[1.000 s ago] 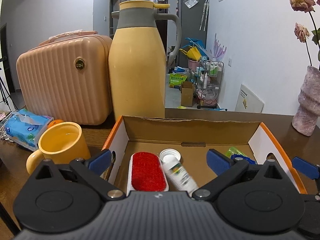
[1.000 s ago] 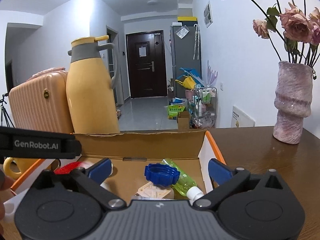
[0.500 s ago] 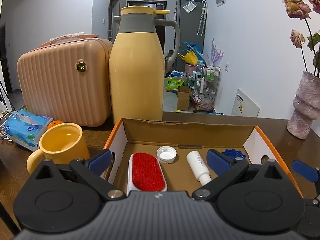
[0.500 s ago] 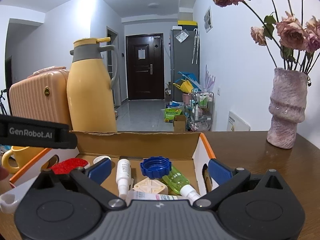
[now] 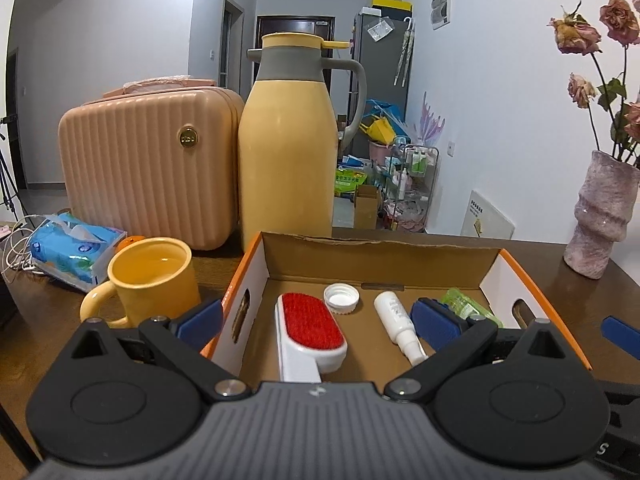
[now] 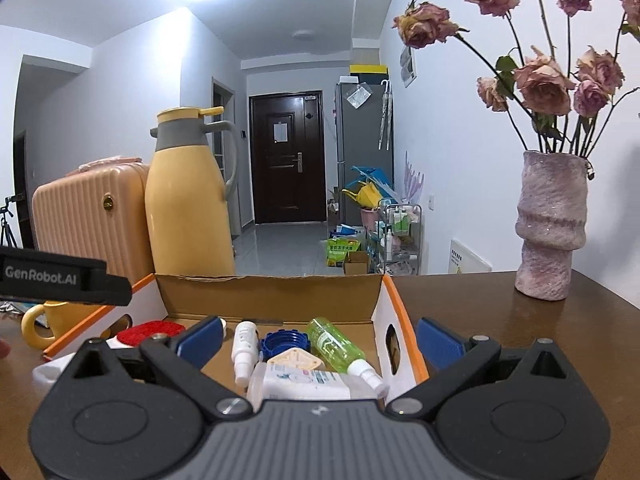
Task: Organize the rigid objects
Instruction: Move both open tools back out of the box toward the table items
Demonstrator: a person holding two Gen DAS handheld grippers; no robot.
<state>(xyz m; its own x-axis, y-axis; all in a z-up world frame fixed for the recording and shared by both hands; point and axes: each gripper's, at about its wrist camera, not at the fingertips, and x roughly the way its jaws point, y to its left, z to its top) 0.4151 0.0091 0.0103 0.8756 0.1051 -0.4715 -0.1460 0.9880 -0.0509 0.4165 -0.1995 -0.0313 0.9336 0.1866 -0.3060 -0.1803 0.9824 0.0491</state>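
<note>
Orange-edged cardboard box (image 5: 384, 256), small items inside

one open cardboard box (image 5: 384, 256) holds, from nine to three o'clock, one red-faced white brush (image 5: 310, 330), two round screw caps, three small plastic bottles.

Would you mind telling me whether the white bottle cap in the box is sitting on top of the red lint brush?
No, the white bottle cap lies on the box floor just beyond the red lint brush, not on it.
</note>
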